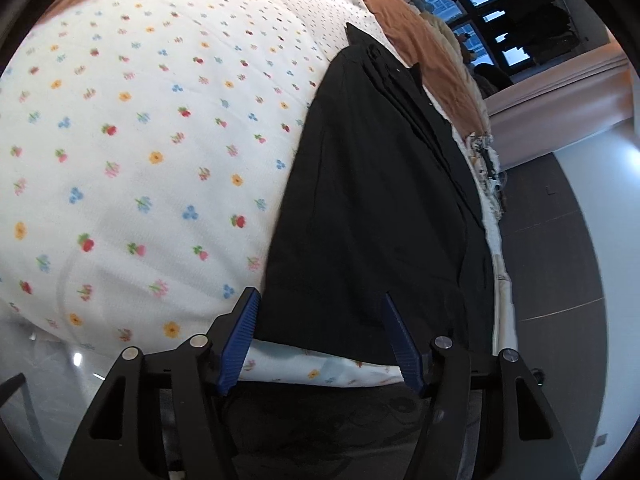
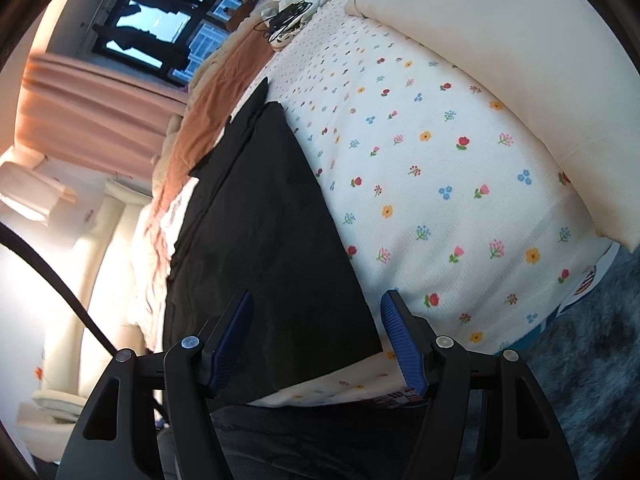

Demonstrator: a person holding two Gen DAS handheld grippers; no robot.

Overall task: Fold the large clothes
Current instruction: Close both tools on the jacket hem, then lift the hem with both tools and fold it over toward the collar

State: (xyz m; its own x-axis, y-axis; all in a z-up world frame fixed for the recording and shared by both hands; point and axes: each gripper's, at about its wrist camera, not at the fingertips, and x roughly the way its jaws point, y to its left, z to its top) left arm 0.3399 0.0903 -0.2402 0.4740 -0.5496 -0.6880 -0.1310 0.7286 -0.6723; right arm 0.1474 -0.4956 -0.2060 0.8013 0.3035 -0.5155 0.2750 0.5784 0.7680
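A black garment (image 1: 372,208) lies as a long folded strip on a white floral bedsheet (image 1: 140,140), running away from me along the bed's edge. My left gripper (image 1: 320,296) hovers open over the garment's near end; its blue pads straddle the cloth without pressing it. In the right wrist view the same black garment (image 2: 260,220) stretches across the floral bedsheet (image 2: 440,180). My right gripper (image 2: 318,294) stands open above the garment's near corner, with nothing pinched between its pads.
An orange blanket (image 1: 420,40) is bunched at the far end of the bed. A cream pillow (image 2: 500,52) lies beside the sheet, and a tangle of black cable (image 2: 286,20) sits far off. Grey floor tiles (image 1: 560,260), pink curtains (image 2: 100,92) and a window (image 2: 160,20) surround the bed.
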